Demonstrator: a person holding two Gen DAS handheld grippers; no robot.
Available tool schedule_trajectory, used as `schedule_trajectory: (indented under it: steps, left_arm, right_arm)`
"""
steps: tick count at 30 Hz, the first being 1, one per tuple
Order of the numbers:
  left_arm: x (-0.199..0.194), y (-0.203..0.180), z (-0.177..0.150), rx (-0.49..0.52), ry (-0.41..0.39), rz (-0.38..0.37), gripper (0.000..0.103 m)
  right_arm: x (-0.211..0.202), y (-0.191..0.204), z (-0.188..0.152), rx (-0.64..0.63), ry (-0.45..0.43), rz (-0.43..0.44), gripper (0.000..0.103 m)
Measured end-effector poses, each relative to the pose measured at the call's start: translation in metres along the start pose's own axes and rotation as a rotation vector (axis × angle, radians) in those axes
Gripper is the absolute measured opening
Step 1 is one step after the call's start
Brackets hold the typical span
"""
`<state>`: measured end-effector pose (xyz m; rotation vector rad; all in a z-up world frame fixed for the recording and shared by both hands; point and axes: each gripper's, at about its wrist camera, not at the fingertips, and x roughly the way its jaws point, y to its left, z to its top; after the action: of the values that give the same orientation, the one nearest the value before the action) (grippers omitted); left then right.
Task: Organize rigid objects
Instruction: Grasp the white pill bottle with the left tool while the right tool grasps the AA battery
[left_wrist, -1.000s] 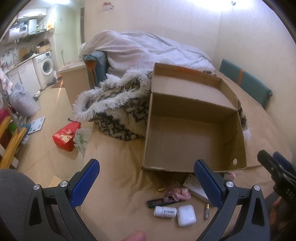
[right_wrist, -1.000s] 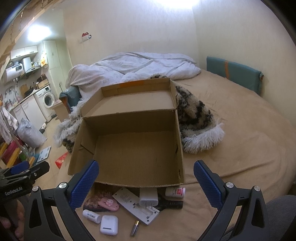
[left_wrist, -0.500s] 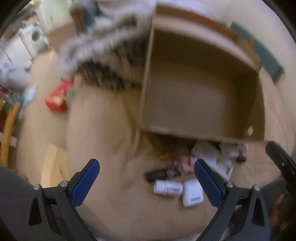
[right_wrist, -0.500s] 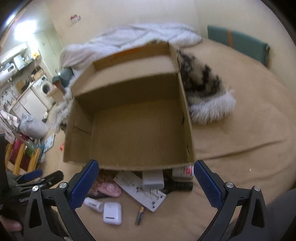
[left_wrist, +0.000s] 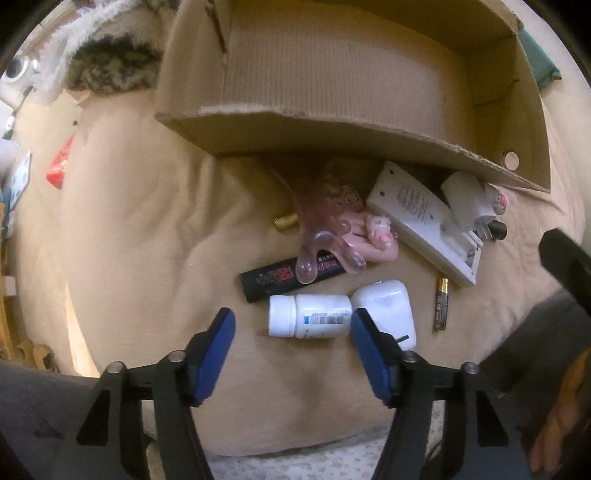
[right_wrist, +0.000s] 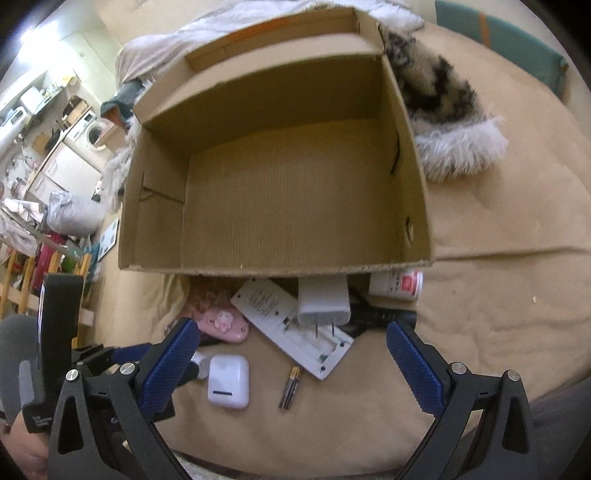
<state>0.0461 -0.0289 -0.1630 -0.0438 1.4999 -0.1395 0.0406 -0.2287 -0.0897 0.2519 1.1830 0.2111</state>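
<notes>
Both grippers are now much lower and closer to the small things on the bed than one second ago, and the left one is dropping the most. The left gripper (left_wrist: 291, 332) is hovering just over the white pill bottle (left_wrist: 309, 316), which is lying on its side on the beige bedsheet (left_wrist: 140, 229); its blue pads are standing apart, one on each side of the bottle, and they are not yet pressing it (the right pad is very near the bottle's bottom end). Just beside the bottle, the white earbuds case (left_wrist: 388, 311) is lying, touching it. A black flat packet (left_wrist: 273, 278) is resting behind the bottle, with a clear pink massager (left_wrist: 317, 240) lying across it. Farther right, an AA battery (left_wrist: 441, 304) is lying alone, and a white battery charger (left_wrist: 417, 218) is reaching partly under the front edge of the cardboard box (left_wrist: 332, 136).

The right gripper (right_wrist: 293, 354) is hanging wide open and holding nothing, over the charger and a white plug adapter (right_wrist: 324, 301). The pink hair clip (right_wrist: 223, 325) is lying near its left pad. Inside the box I am seeing only bare cardboard floor.
</notes>
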Motion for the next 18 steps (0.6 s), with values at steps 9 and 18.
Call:
schedule_trajectory:
  steps: [9,18]
  left_arm:
    - [0.016,-0.006,-0.004,-0.01,0.005,-0.043,0.042]
    - [0.021,-0.008,0.003,-0.034,0.016,-0.039,0.044]
  right_arm:
    - [0.058,-0.02,-0.02,0.168,0.33,0.094,0.044]
    - [0.067,-0.006,-0.033,0.113,0.364,0.033,0.043]
